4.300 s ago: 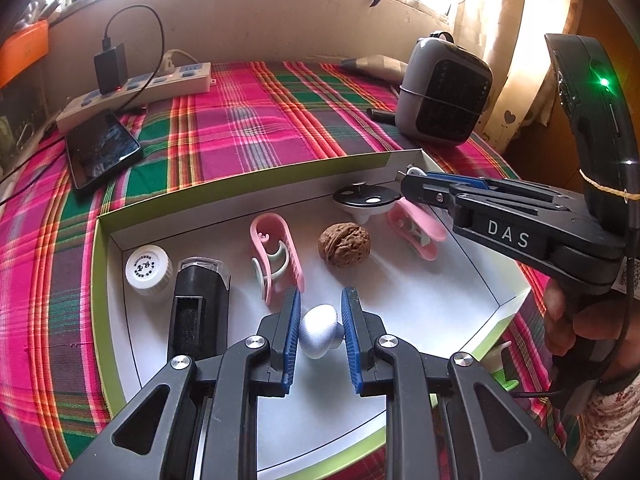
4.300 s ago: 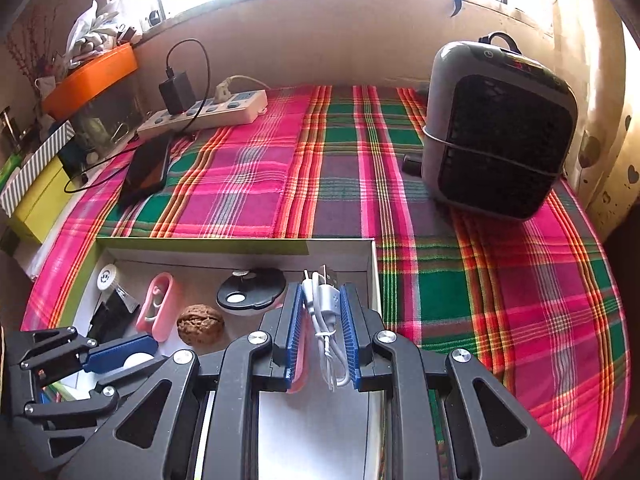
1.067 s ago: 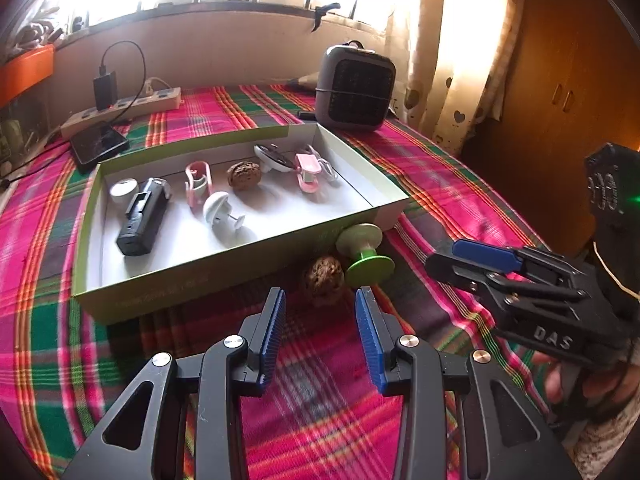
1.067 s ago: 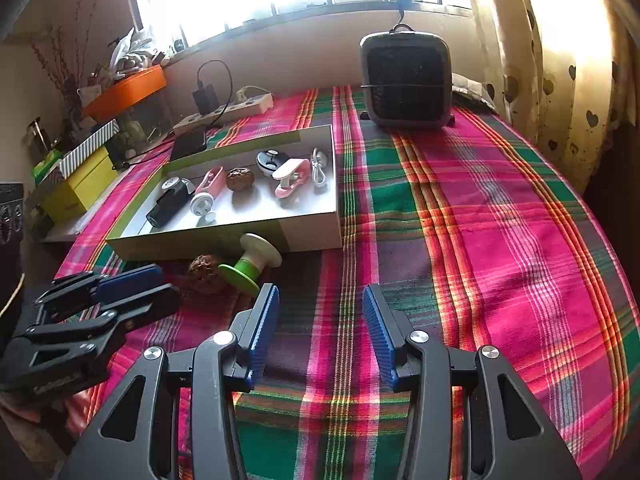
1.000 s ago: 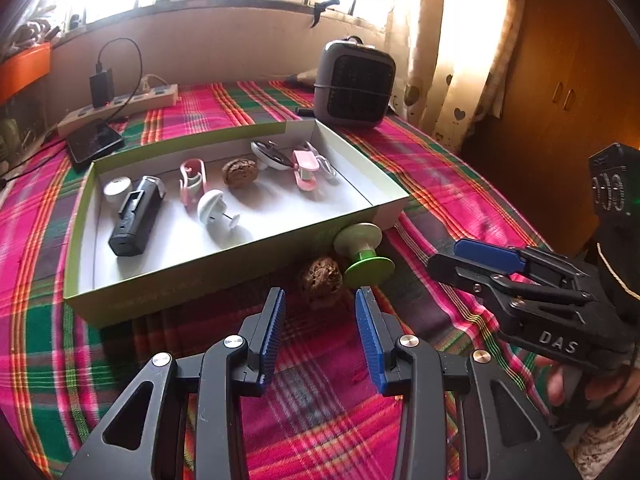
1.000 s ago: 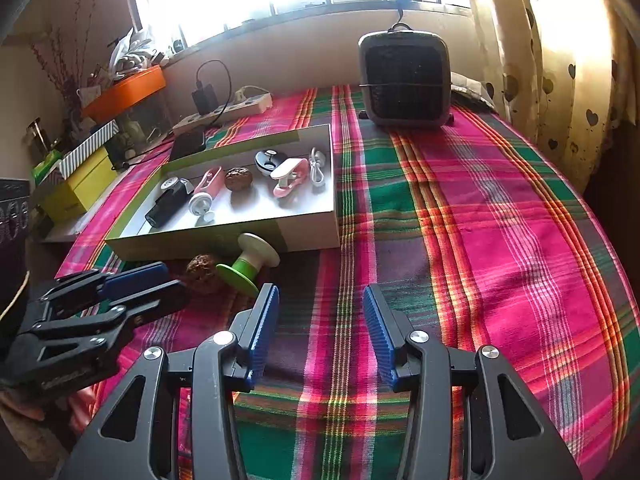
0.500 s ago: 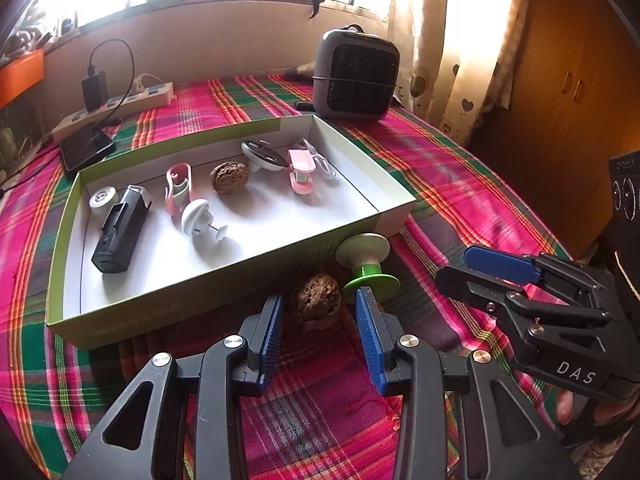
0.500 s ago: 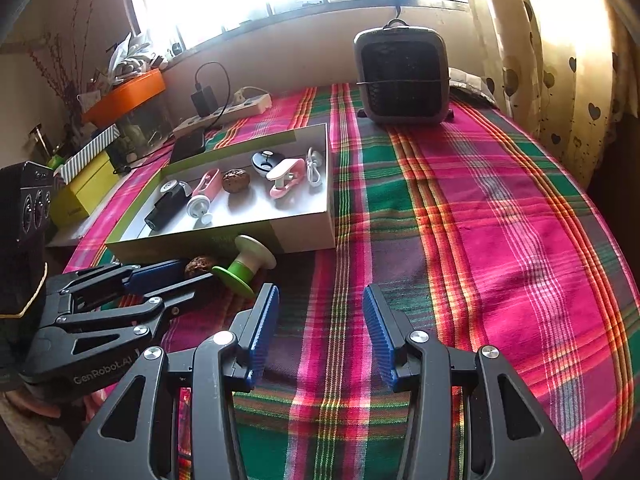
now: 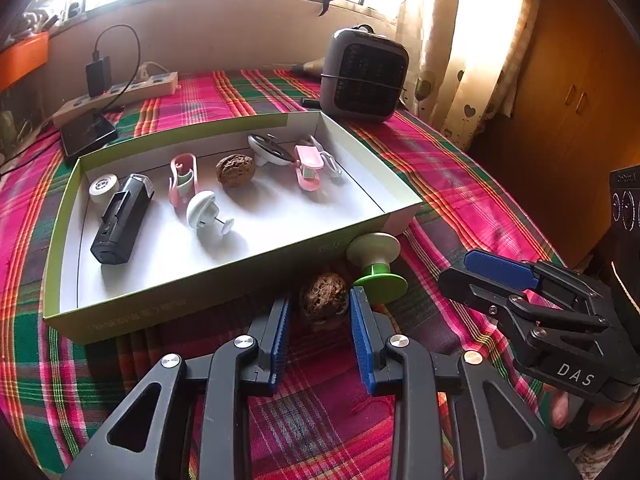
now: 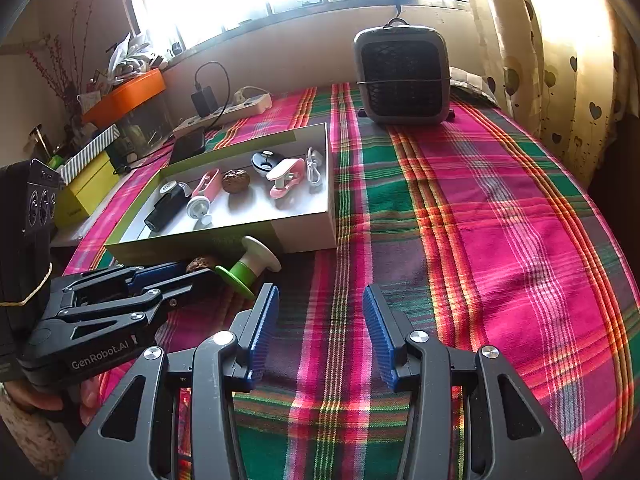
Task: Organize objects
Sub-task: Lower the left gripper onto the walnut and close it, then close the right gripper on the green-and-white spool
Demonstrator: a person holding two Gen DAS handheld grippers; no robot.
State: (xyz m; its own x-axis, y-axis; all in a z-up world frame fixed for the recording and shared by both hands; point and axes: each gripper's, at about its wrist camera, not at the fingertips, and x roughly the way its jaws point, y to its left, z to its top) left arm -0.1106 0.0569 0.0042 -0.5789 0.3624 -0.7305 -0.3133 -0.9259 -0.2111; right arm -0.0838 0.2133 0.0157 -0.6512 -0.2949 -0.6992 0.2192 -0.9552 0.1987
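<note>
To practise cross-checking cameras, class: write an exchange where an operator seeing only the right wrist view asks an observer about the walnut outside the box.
Operator: The left tongs half hide the loose walnut from me. Is it clamped?
Observer: No. The left wrist view shows it between the open tongs, not squeezed.
Operator: Is the green spool inside that gap too?
Observer: No, it lies outside the gap, beside the right-hand tip.

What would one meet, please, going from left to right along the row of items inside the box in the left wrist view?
White round cap → black device → pink clip → white knob → walnut → black-and-white disc → pink clamp → white cable.
</note>
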